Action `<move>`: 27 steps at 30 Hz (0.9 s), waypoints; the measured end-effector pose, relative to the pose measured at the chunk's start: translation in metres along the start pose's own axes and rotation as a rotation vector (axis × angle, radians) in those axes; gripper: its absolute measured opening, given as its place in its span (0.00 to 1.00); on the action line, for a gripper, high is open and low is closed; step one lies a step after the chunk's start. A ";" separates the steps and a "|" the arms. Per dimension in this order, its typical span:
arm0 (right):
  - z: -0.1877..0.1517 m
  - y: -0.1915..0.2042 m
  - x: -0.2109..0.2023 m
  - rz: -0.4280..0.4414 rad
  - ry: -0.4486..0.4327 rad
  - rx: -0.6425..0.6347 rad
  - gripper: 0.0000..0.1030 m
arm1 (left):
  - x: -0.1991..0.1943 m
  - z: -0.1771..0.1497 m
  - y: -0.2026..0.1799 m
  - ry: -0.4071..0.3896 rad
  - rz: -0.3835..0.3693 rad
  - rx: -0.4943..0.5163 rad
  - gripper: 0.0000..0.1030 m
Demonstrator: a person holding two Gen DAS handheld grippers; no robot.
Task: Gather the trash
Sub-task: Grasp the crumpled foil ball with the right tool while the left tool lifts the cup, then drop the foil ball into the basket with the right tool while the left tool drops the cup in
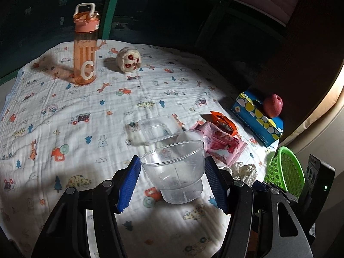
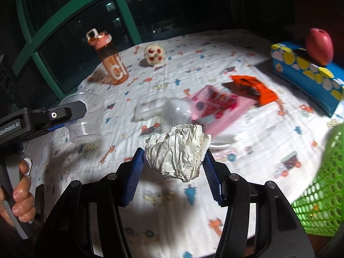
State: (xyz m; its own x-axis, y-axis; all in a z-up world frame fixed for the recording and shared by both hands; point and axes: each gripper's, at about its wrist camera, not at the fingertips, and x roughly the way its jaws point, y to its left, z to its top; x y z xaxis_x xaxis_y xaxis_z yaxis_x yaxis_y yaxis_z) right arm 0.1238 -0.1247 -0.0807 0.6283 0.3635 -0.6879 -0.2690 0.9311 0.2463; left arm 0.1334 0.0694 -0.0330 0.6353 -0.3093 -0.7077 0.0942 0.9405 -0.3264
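My left gripper (image 1: 172, 169) is shut on a clear plastic cup (image 1: 174, 169) and holds it above the printed cloth; it also shows at the left of the right wrist view (image 2: 83, 116). My right gripper (image 2: 173, 161) is shut on a crumpled white paper ball (image 2: 176, 150), lifted off the cloth. The ball shows in the left wrist view (image 1: 243, 171). A green mesh basket (image 2: 322, 185) stands at the right edge, also in the left wrist view (image 1: 283, 169). A clear tray (image 1: 160, 128), a clear dome lid (image 2: 177, 109), a pink packet (image 1: 223, 146) and an orange wrapper (image 2: 253, 88) lie on the cloth.
An orange water bottle (image 1: 85, 47) and a cream plush toy (image 1: 129, 60) stand at the far side. A blue tissue box (image 2: 305, 71) with a red apple (image 2: 319, 46) on it sits at the right. Dark windows lie beyond the table edge.
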 end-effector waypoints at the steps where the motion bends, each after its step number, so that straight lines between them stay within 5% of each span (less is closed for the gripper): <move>1: 0.000 -0.005 -0.007 -0.011 -0.010 0.005 0.54 | 0.002 0.001 -0.008 0.001 -0.008 0.013 0.58; 27: -0.036 -0.178 -0.151 -0.336 -0.161 0.243 0.54 | 0.053 -0.002 -0.223 0.081 -0.235 0.345 0.58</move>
State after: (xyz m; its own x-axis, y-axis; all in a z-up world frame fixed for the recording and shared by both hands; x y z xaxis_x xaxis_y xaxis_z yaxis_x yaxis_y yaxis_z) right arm 0.0504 -0.3462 -0.0452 0.7624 0.0216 -0.6468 0.1371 0.9713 0.1941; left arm 0.1442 -0.1567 0.0006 0.5049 -0.5180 -0.6905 0.4890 0.8308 -0.2658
